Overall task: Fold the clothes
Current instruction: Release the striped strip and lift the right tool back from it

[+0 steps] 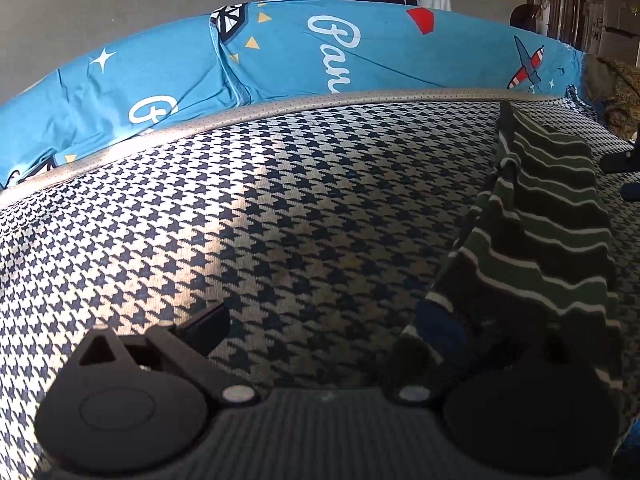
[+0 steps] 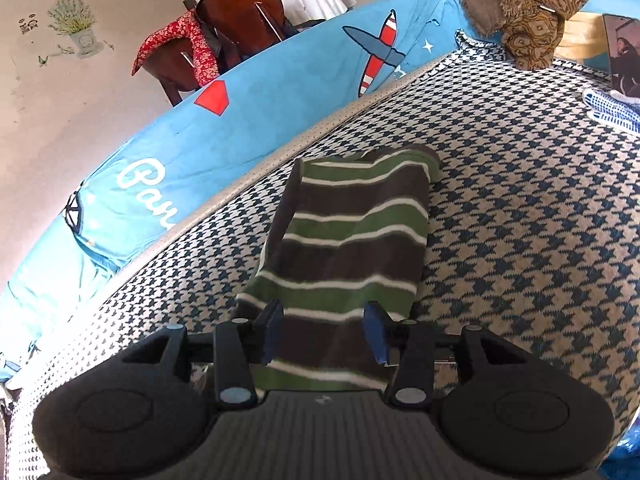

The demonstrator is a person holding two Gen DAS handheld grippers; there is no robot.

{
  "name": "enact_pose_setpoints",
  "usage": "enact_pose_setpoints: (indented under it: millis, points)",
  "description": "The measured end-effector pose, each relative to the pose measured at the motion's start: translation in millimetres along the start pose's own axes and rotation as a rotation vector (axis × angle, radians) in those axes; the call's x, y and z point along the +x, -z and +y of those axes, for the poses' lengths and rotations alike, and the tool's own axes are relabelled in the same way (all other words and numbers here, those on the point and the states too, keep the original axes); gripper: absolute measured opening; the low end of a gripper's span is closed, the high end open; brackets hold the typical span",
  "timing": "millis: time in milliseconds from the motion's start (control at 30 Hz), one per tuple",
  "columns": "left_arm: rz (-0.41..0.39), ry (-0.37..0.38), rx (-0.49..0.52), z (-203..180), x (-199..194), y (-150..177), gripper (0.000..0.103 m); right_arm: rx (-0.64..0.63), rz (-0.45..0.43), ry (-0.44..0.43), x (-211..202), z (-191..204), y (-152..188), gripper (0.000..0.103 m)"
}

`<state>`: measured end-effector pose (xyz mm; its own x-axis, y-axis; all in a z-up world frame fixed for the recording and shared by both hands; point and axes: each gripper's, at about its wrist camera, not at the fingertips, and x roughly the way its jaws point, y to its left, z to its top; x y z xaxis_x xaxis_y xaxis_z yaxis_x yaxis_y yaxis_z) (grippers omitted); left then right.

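While the striped garment (image 2: 348, 248), banded in green, brown and white, lies folded into a long narrow strip on the houndstooth cover (image 2: 520, 220), the right claw (image 2: 324, 332) stands over its near end with both blue-padded fingers (image 2: 376, 332) spread wide, one to each side of the cloth and gripping nothing. From the left wrist view the same garment (image 1: 552, 220) runs along the right side, draping over the left claw's right finger; the left claw (image 1: 320, 340) is spread wide, and whether it pinches the cloth I cannot tell. Beyond a pale perforated edging (image 1: 280, 108) rises a bright blue sheet (image 2: 280, 72) printed with white script, aeroplanes and red shapes. Behind it stand a dark wooden chair (image 2: 240, 12) with red floral cloth (image 2: 188, 44) over it and a wall with flower stickers (image 2: 72, 24). At the far right corner lies a crumpled brown patterned scarf (image 2: 532, 8), a phone (image 2: 624, 52) and a blue-dotted glove (image 2: 612, 108).
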<state>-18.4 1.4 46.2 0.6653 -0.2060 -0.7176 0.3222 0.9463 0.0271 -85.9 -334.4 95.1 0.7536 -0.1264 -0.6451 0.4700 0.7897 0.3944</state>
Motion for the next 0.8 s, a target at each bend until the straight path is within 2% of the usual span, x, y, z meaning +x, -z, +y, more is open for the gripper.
enact_pose_setpoints:
  millis: [400, 567, 800]
  points:
    - [0.032, 0.0, -0.089, 15.7, -25.4, 35.3, 0.103, -0.08, 0.072, -0.069, -37.8, 4.1, 83.7, 0.047]
    - [0.051, -0.003, -0.099, 16.5, -30.0, 48.1, 0.103, -0.141, 0.102, -0.063, -46.6, 6.0, 114.4, 0.047]
    - [0.041, -0.013, -0.083, 12.1, -36.4, 61.2, 0.103, -0.182, 0.115, -0.072, -54.2, 7.2, 131.7, 0.051]
